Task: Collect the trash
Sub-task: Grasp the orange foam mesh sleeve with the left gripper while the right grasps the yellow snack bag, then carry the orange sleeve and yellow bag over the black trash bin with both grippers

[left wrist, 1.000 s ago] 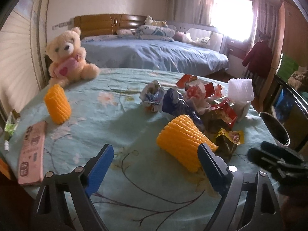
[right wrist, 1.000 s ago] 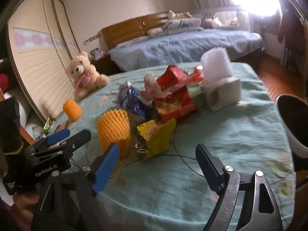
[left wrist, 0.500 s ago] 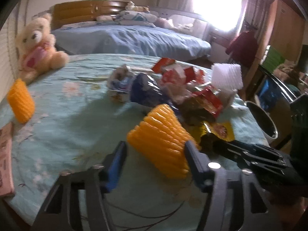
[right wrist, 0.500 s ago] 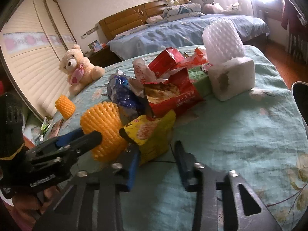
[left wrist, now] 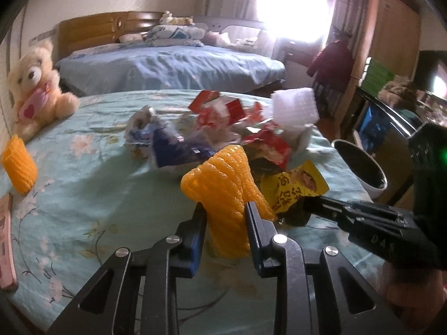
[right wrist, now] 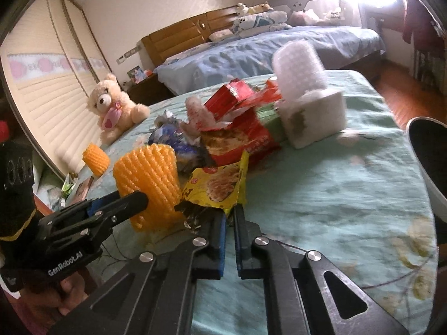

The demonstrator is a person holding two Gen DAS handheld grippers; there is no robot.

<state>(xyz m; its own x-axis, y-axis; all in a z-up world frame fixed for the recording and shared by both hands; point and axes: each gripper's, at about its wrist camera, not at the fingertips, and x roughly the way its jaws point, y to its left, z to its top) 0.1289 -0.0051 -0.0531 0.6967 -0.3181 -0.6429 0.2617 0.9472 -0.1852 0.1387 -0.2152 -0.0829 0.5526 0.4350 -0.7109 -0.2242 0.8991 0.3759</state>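
Both tools, gaping a second ago, are now clamping trash: left gripper (left wrist: 225, 215) squeezing the orange foam net (left wrist: 226, 192); right gripper (right wrist: 229, 217) pinching the yellow wrapper (right wrist: 218, 184), readying both for binning.

This is a bedroom in a home. A large bed (left wrist: 167, 67) with blue bedding, pillows (left wrist: 173, 32) and a wooden headboard (left wrist: 106, 32) fills the back of the room, with soft toys along the top. A cream teddy bear (right wrist: 113, 109) sits at the edge of a table covered by a floral green cloth (right wrist: 335, 189). Curtains (left wrist: 232, 2) frame a bright window (left wrist: 296, 2), a dark red garment (left wrist: 332, 67) hangs near a wooden wardrobe (left wrist: 391, 28), and pale sliding closet doors (right wrist: 47, 89) line one wall.
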